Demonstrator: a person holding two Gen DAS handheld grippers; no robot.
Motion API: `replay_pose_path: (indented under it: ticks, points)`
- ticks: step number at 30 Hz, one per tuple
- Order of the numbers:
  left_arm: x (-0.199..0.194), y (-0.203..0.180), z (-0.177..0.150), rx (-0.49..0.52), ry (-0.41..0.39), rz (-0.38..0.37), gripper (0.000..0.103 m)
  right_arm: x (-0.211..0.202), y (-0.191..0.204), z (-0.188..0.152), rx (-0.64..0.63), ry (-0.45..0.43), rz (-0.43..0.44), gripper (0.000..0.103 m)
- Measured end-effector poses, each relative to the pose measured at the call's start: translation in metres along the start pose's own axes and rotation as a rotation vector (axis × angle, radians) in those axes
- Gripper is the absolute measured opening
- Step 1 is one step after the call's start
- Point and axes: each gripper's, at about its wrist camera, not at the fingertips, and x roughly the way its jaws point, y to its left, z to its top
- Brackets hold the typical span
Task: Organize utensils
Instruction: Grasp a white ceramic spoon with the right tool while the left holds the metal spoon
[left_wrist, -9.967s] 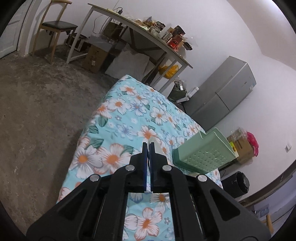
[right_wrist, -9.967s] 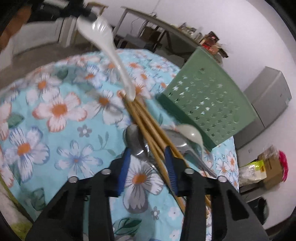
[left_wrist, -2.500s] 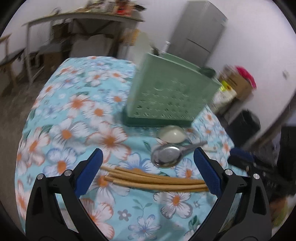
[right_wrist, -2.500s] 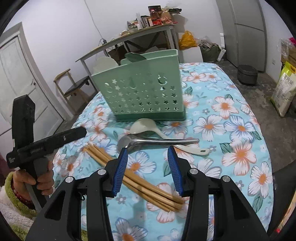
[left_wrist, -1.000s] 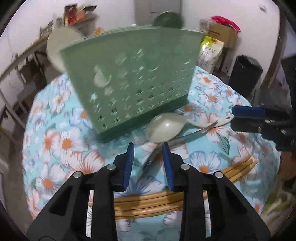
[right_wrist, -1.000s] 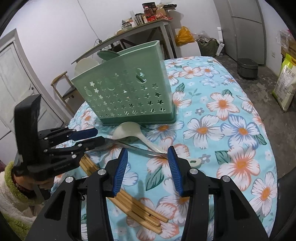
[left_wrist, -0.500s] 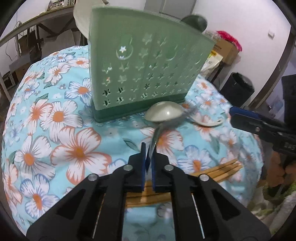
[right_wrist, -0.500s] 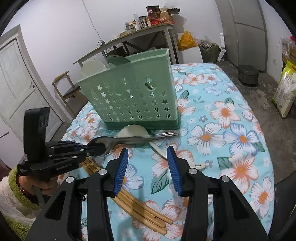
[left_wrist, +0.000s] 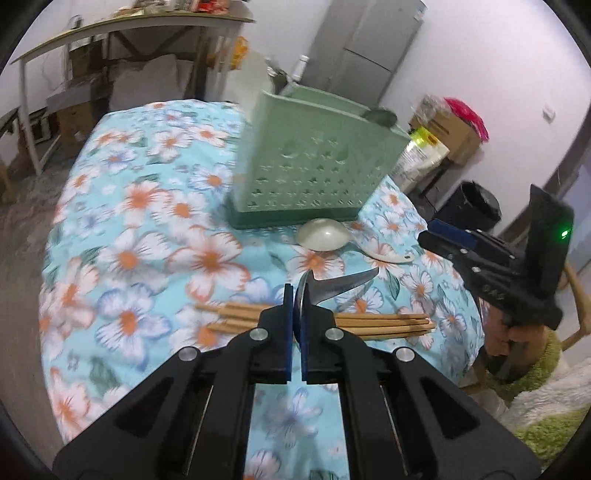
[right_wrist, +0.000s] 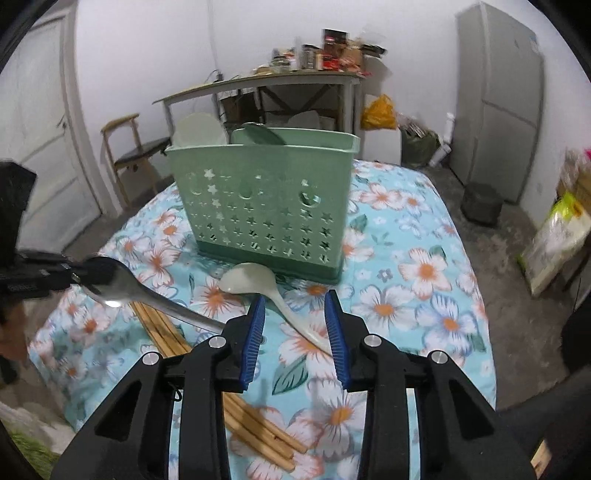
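Nearest in the left wrist view: left gripper (left_wrist: 294, 314) clamped tight on the bowl of the metal spoon (left_wrist: 334, 286), pads pressed together, spoon raised clear of the cloth with its handle slanting out to the right. From the right wrist view, same spoon (right_wrist: 122, 286) held at the left edge by that gripper, handle running down toward the right gripper's left finger. Right gripper (right_wrist: 295, 332) spread wide, gripping nothing, hovering low over the flowered tablecloth (right_wrist: 424, 295) and pointed at the holder.

Just beyond the left gripper's tips: bundle of wooden chopsticks (left_wrist: 384, 321) lying flat on the cloth, crossways. Also seen under the right gripper, running diagonally (right_wrist: 258, 432).

Further out: pale plastic ladle (right_wrist: 255, 282) resting on the cloth, bowl just in front of the holder's base, handle trailing back between the right gripper's fingers.

Behind that: green perforated utensil holder (right_wrist: 262, 206) standing upright on the table, a white spoon head (right_wrist: 197, 133) and a green spoon head (right_wrist: 260, 134) poking above its rim.

Farthest back: cluttered desk (right_wrist: 266, 79), wooden chair (right_wrist: 129, 147), grey refrigerator (right_wrist: 496, 92) against the wall.
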Motion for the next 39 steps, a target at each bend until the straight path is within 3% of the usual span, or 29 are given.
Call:
replay_pose_path:
  ticks: [8,18,22,29,32,34,39]
  points:
    - [-0.039,0.034,-0.010,-0.130,-0.082,0.090,0.002,0.050,0.050,0.008,-0.357,0.082,-0.006,0.033]
    - [-0.053,0.068,-0.015,-0.209,-0.110,0.164,0.002,0.084,0.092,0.006,-0.655,0.151,-0.059,0.033]
    - [-0.055,0.075,-0.016,-0.225,-0.116,0.168,0.002,0.092,0.107,-0.001,-0.764,0.158,-0.125,0.033]
    - [-0.058,0.082,-0.021,-0.246,-0.122,0.167,0.002,0.097,0.115,-0.003,-0.790,0.149,-0.207,0.031]
    - [-0.060,0.081,-0.023,-0.245,-0.129,0.171,0.002,0.101,0.114,0.004,-0.757,0.123,-0.268,0.015]
    - [-0.062,0.081,-0.024,-0.245,-0.134,0.174,0.002,0.099,0.107,0.011,-0.702,0.118,-0.264,0.005]
    - [-0.064,0.081,-0.024,-0.250,-0.141,0.184,0.002,0.080,0.096,0.019,-0.595,0.064,-0.243,0.005]
